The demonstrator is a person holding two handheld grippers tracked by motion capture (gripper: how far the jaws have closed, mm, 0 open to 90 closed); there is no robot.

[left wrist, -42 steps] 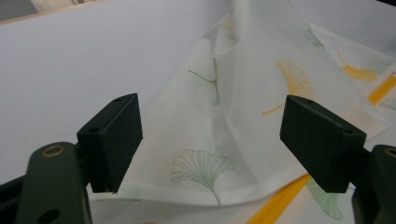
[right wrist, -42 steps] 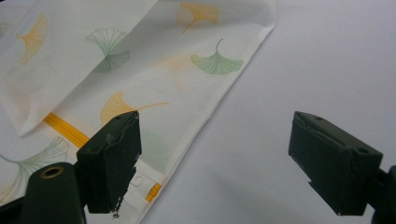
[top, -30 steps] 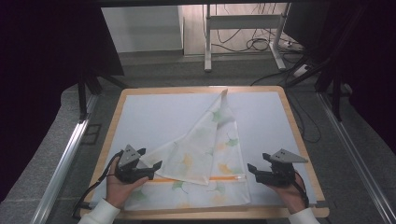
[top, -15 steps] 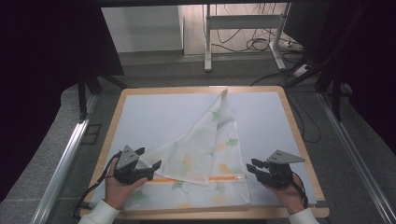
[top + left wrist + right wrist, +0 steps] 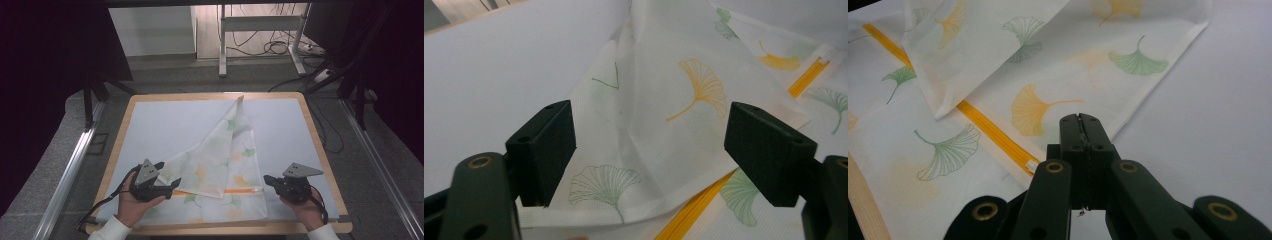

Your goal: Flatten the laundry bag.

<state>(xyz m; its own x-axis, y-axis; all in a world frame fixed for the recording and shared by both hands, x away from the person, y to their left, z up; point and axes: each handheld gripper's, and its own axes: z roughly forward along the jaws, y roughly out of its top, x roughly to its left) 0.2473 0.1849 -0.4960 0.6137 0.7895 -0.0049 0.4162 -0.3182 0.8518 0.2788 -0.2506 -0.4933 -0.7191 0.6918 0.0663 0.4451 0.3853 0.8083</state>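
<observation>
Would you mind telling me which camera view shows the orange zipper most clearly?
The right gripper view: the orange zipper runs diagonally across the cloth, its end visible. The left gripper view shows short stretches beside the folded flap, and the high view a thin, partly covered line.

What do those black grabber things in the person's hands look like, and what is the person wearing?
Each hand holds a black gripper: the left gripper and the right gripper. Both have two blocky black jaws, brass-coloured rivets on the arms, a grey three-cornered plate on top and a black cable trailing behind. The sleeves are white.
</observation>
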